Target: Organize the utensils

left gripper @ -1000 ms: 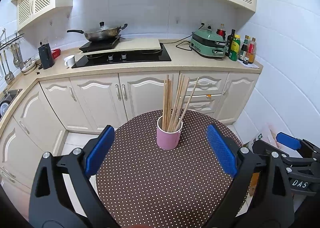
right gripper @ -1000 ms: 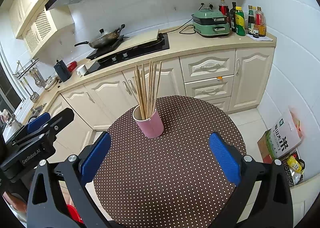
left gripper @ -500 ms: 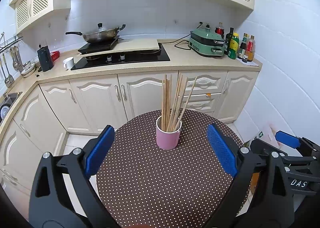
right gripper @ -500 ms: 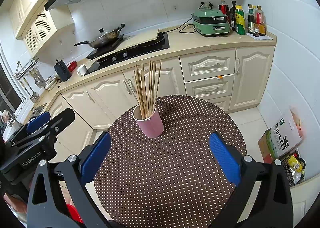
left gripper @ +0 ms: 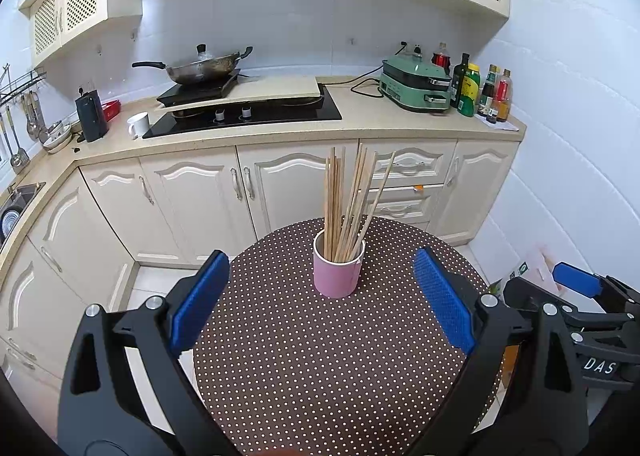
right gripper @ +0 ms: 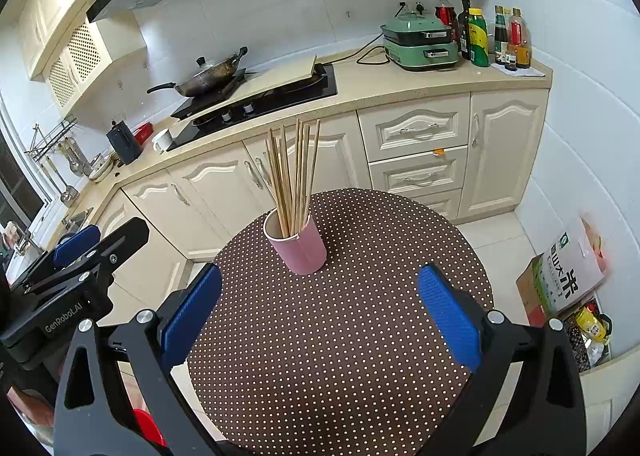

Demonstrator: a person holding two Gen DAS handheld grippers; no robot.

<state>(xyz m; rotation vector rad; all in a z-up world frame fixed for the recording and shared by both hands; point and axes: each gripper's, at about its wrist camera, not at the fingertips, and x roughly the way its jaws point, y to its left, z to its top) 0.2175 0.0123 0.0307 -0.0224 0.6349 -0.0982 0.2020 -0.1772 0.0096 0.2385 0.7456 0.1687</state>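
A pink cup (left gripper: 338, 272) (right gripper: 300, 246) stands upright on the far half of a round brown polka-dot table (left gripper: 320, 356) (right gripper: 340, 336). Several wooden chopsticks (left gripper: 348, 202) (right gripper: 294, 176) stand in it, fanned out. My left gripper (left gripper: 320, 304) hovers open over the table's near side, the cup just beyond its blue pads, nothing held. My right gripper (right gripper: 320, 312) is open too and empty, with the cup ahead and a little left of centre. Each gripper shows at the edge of the other's view: the right one (left gripper: 576, 288), the left one (right gripper: 80, 252).
Cream kitchen cabinets (left gripper: 248, 192) and a counter with a hob (left gripper: 248, 112), wok (left gripper: 200, 68), white mug (left gripper: 139, 125), green cooker (left gripper: 416, 86) and bottles (left gripper: 480, 90) lie behind the table. A sack and box (right gripper: 568, 272) sit on the floor at the right.
The left wrist view has shifted slightly, with the cup drifting a touch left. Both grippers stay open and the cup and chopsticks have not moved.
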